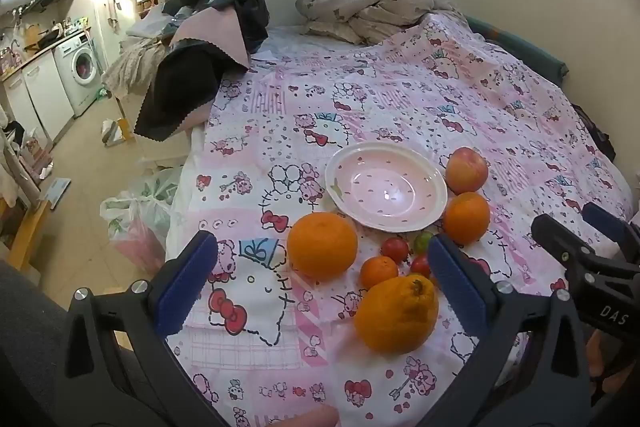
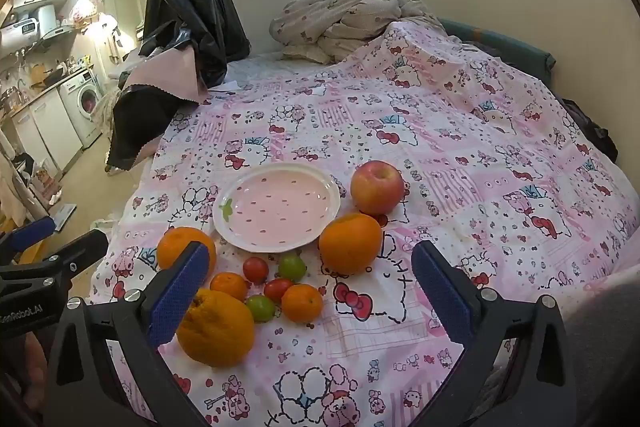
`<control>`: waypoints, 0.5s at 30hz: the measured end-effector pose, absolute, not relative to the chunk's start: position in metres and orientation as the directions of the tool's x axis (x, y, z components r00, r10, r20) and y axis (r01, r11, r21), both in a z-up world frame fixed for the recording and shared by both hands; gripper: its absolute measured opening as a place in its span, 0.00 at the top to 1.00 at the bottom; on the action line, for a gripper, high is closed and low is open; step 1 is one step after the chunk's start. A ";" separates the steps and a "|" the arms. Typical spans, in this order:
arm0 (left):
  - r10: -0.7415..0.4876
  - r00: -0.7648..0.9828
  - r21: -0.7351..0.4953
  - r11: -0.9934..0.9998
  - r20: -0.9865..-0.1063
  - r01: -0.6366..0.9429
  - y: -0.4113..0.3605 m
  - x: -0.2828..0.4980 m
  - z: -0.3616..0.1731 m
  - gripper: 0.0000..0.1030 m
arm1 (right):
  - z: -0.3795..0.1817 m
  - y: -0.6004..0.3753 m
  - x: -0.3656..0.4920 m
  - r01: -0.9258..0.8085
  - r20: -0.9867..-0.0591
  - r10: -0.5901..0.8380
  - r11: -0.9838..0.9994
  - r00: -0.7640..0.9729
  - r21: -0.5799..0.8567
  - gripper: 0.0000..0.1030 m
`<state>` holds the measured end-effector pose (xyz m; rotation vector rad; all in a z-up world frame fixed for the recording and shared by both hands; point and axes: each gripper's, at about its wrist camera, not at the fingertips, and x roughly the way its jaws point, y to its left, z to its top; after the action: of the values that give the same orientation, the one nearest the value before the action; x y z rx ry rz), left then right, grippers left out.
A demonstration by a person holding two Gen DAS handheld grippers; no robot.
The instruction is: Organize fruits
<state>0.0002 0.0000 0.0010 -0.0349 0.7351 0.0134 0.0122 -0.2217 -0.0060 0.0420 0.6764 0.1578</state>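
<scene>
Both the left gripper (image 1: 320, 283) and right gripper (image 2: 312, 287) hover spread apart, empty, near the pink strawberry plate (image 2: 276, 207); apple (image 2: 377, 187) just beside it.

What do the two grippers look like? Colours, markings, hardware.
Both match: left gripper and right gripper have black angular plastic frames with triangular cutouts, silver screws, and blue textured pads on the fingers. White lettering marks the bodies. No cables visible.
</scene>
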 end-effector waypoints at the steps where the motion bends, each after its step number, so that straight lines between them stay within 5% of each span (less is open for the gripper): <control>1: -0.007 0.742 -0.030 0.999 -0.671 -0.018 0.000 0.001 0.001 0.00 | -0.006 -0.222 0.012 -0.132 -0.621 0.159 0.987 0.768 0.090 0.00; 15: -0.009 0.750 -0.033 0.999 -0.662 -0.018 0.000 -0.001 0.001 0.00 | -0.005 -0.222 0.013 -0.129 -0.623 0.156 0.988 0.766 0.088 0.00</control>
<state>-0.0014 -0.0004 0.0009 -0.0381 0.7230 0.0051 0.0127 -0.2224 -0.0052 0.0413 0.6807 0.1543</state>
